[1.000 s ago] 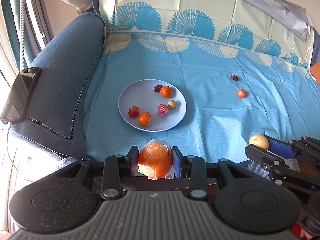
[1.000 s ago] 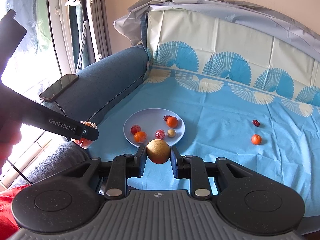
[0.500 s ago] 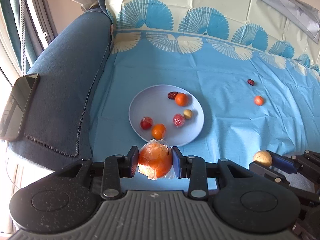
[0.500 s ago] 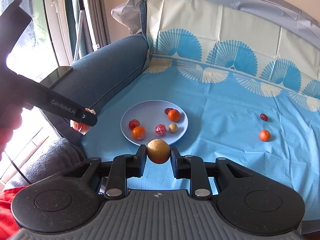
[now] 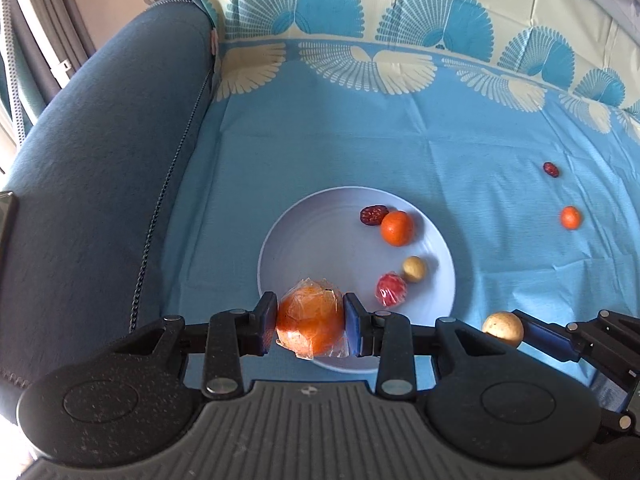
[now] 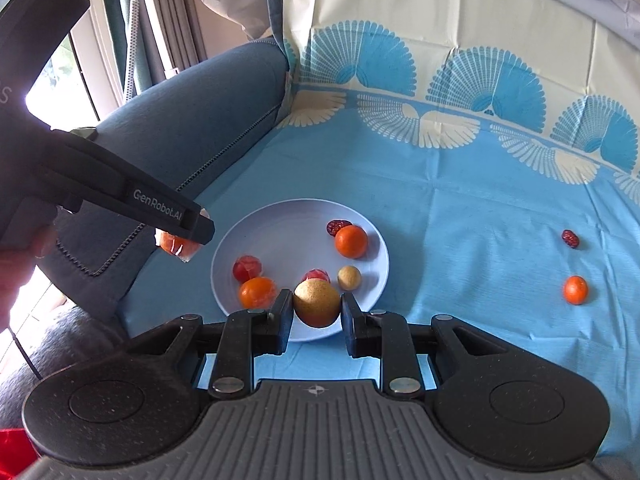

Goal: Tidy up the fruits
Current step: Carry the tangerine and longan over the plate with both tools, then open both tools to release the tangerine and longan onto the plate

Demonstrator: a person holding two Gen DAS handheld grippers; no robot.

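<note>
My left gripper (image 5: 310, 327) is shut on a plastic-wrapped orange fruit (image 5: 311, 322), held over the near left rim of a pale blue plate (image 5: 320, 236). My right gripper (image 6: 316, 314) is shut on a round tan fruit (image 6: 317, 303), held at the plate's (image 6: 288, 236) near edge. The plate holds a small orange (image 6: 351, 241), a dark red date (image 6: 338, 227), a small tan fruit (image 6: 349, 277) and wrapped red and orange pieces. A loose small orange (image 6: 576, 289) and a date (image 6: 570, 238) lie on the blue cloth to the right.
The plate sits on a blue fan-patterned cloth (image 5: 400, 148) over a sofa seat. A dark blue sofa arm (image 5: 100, 152) rises on the left with a phone (image 5: 7, 220) on it. The backrest stands behind.
Both grippers have moved forward toward the plate with their fruits still held. The plate now sits right under the fingertips.
</note>
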